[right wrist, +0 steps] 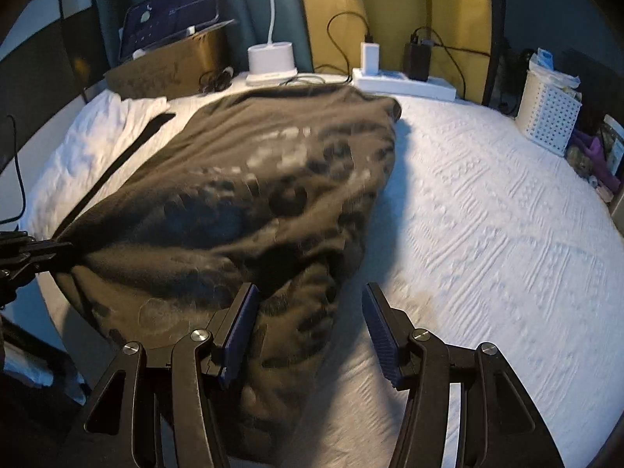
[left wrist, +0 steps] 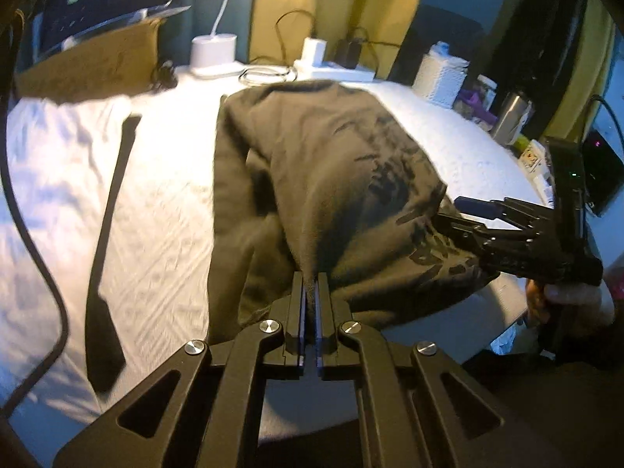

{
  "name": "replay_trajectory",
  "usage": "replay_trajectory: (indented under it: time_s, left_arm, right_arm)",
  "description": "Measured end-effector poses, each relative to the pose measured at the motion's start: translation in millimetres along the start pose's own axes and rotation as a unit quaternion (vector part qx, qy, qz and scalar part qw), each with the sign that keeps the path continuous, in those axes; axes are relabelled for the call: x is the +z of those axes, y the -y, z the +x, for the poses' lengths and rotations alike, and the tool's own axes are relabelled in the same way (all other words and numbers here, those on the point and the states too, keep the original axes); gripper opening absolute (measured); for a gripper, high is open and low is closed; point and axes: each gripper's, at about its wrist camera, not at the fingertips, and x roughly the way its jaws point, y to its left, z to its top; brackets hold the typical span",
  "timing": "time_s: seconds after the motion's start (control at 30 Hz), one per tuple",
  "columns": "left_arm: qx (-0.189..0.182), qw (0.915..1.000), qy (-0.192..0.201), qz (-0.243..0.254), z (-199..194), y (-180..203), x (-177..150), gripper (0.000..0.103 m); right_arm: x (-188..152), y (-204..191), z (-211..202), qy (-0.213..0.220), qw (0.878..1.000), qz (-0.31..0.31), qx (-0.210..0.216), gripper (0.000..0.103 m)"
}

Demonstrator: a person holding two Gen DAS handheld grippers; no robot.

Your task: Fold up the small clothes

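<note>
Olive shirt (left wrist: 312, 163) pinched by left tool (left wrist: 311, 284); right tool (right wrist: 312, 304) open.

I'm looking at a home setup, prob a bedroom or spare rm. The work surface wears a white textured quilted cover (right wrist: 487, 210) like bedding. Along the back edge: a white round-based desk lamp (right wrist: 271, 56), a white power strip (right wrist: 405, 82) w/ a white charger and a black adapter plugged in, an open brown cardboard box (right wrist: 167, 66). A white perforated plastic basket (right wrist: 548, 115) holds odds & ends. Yellow wall (right wrist: 390, 4) behind, teal curtain (right wrist: 241, 7) beside it.
</note>
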Motion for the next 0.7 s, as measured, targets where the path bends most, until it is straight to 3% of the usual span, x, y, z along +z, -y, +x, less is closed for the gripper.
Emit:
replay_trajectory:
  time_s: [0.1,0.3,0.37,0.53,0.7]
  left_arm:
    - [0.009,0.9999,-0.008,-0.007,3,-4,-8,0.002]
    - [-0.001,0.9997,-0.012,-0.019,-1,-5,-6,0.003]
    - [0.000,0.9999,-0.013,-0.009,-1,-2,-4,0.003]
    - [0.013,0.9991,-0.041,-0.003,12,-6,-8,0.005]
    - [0.008,0.9992,-0.038,-0.005,4,-11,-4,0.006]
  right_arm:
    - [-11,-6,2,-0.008,1.000,-0.006,0.002,0.058]
    - [-34,-6,-13,0.017,1.000,0.013,0.014,0.057]
    - [-43,-12,-18,0.027,0.999,0.003,0.016,0.043]
    - [-52,-35,-26,0.034,0.999,-0.027,-0.004,0.043]
    - [-59,-42,-31,0.028,0.999,-0.033,-0.007,0.043]
